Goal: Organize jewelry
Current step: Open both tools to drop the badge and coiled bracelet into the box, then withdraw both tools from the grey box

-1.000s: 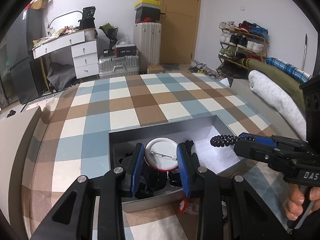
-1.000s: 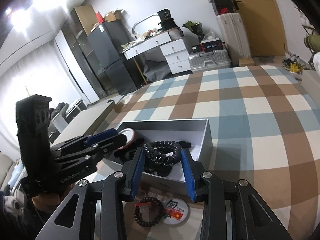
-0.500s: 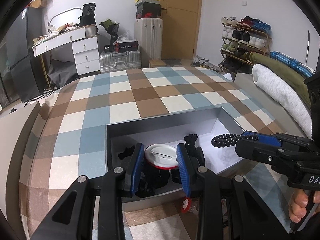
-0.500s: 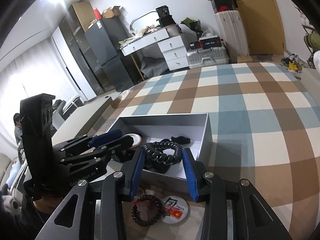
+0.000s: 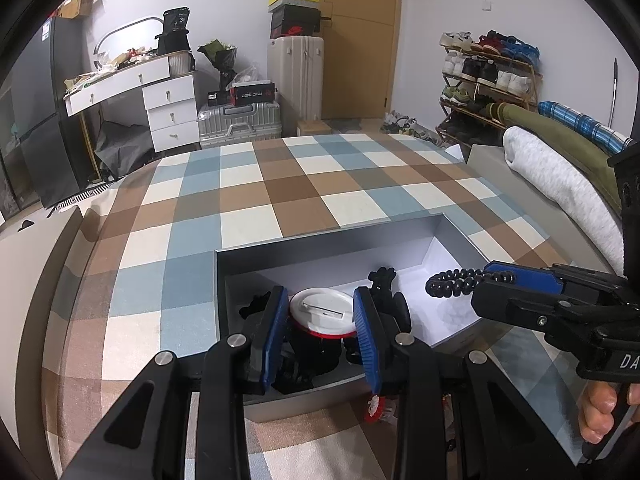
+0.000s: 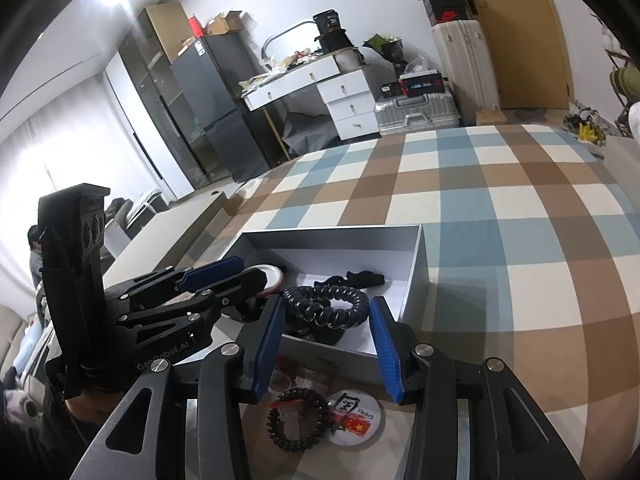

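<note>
A grey open box (image 5: 332, 240) with a white floor sits on the checked cloth; it also shows in the right wrist view (image 6: 416, 264). My left gripper (image 5: 322, 320) is shut on a round white badge with a red rim (image 5: 322, 312), held over the box's near left part above several black items. My right gripper (image 6: 326, 316) is shut on a black coiled hair tie (image 6: 326, 306), held over the box's near edge; it shows in the left wrist view (image 5: 456, 282). Black clips (image 6: 352, 278) lie in the box.
In front of the box, on the cloth, lie a black coiled band (image 6: 298, 420), a round flag badge (image 6: 354, 414) and small clear packets (image 6: 312, 380). Folded blankets (image 5: 560, 176) lie at the right. Furniture and suitcases stand behind.
Both grippers keep their hold and have drifted slightly. The badge sits a little lower over the box. The coiled hair tie stays over the box's near edge.
</note>
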The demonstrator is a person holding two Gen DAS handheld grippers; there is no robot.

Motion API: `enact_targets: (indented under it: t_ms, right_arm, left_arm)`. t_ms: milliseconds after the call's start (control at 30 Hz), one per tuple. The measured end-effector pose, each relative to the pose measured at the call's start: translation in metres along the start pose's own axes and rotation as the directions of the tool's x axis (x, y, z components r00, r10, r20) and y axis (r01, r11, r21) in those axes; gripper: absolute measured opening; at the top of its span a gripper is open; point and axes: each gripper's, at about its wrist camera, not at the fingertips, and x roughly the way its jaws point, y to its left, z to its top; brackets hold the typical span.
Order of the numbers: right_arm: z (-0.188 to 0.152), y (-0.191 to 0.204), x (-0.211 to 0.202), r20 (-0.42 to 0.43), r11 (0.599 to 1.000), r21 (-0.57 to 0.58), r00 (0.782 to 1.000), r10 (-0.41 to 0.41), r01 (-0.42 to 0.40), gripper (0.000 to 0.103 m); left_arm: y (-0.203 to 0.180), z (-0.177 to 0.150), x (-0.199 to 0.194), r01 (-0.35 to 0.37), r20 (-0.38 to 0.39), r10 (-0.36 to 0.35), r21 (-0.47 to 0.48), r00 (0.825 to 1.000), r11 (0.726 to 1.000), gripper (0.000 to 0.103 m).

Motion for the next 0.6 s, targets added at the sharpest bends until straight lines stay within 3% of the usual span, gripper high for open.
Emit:
enact_targets:
  t_ms: [367, 433, 600]
  right_arm:
    - [0.003, -0.001, -0.005, 0.014, 1.0, 0.002, 1.0, -0.006, 0.005, 0.049]
    - [0.003, 0.0, -0.008, 0.019, 1.0, -0.003, 1.0, -0.015, 0.015, 0.05]
    - [0.003, 0.001, -0.017, 0.024, 0.999, -0.008, 0.999, -0.041, 0.041, 0.066]
  left_arm:
    - [-0.003, -0.004, -0.012, 0.042, 0.019, -0.042, 0.002, 0.999, 0.999, 0.028]
    - [-0.004, -0.006, -0.016, 0.033, 0.022, -0.033, 0.013, 0.999, 0.999, 0.038]
    - [0.001, -0.01, -0.024, 0.02, 0.015, -0.02, 0.008, 1.0, 1.0, 0.064]
